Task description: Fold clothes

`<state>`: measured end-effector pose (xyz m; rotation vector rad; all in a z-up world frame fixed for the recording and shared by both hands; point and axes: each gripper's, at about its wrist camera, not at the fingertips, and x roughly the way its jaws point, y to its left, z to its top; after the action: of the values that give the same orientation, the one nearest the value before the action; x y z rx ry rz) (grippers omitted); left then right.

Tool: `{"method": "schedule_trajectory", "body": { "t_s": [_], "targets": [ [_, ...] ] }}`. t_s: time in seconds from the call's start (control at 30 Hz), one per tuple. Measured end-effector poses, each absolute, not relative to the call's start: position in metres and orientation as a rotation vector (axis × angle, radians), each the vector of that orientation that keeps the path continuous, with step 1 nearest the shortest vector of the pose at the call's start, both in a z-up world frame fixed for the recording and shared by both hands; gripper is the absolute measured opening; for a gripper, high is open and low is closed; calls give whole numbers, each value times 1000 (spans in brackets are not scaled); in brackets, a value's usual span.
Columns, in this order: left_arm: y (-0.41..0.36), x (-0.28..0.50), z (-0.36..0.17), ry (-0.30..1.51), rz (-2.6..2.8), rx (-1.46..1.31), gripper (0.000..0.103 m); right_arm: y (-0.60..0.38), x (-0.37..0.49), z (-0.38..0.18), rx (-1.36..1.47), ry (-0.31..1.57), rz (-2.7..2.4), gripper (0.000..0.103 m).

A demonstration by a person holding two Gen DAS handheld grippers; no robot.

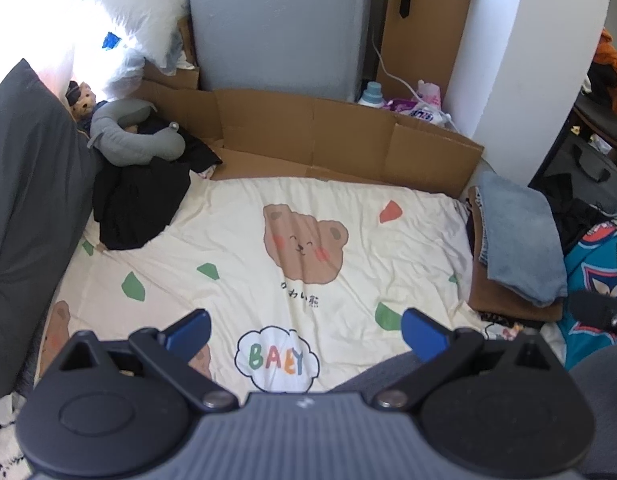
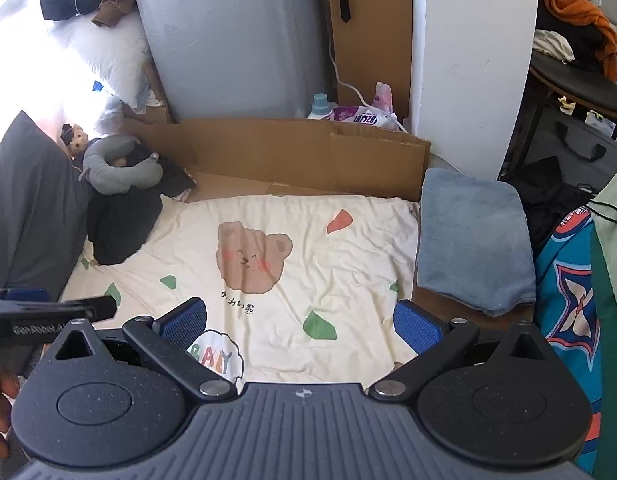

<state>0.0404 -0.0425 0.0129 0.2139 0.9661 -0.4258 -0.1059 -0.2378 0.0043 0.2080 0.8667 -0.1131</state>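
bed (image 1: 236, 216): cream bear sheet fills centre | black garment (image 1: 140, 204): heaped upper left by pillow | folded blue cloth (image 2: 472, 240): right edge | left gripper (image 1: 306, 330): fingers spread, empty | right gripper (image 2: 300, 320): fingers spread, empty

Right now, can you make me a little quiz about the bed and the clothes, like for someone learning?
1. True or false: the left gripper holds cloth.
2. What lies on the bed's right edge? A folded blue towel B shoes C a book
3. Fill in: the black garment lies beside the grey ____.

Key: 1 false, both it and the right gripper are open and empty. 2 A, the blue towel. 3 neck pillow.
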Motion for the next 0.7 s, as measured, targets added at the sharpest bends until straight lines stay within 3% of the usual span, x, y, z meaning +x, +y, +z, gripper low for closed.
{"method": "schedule_trajectory", "body": {
  "t_s": [0.7],
  "targets": [
    [-58, 42, -5, 991, -419, 236, 101, -245, -103, -11, 242, 878, -129, 102]
  ]
}}
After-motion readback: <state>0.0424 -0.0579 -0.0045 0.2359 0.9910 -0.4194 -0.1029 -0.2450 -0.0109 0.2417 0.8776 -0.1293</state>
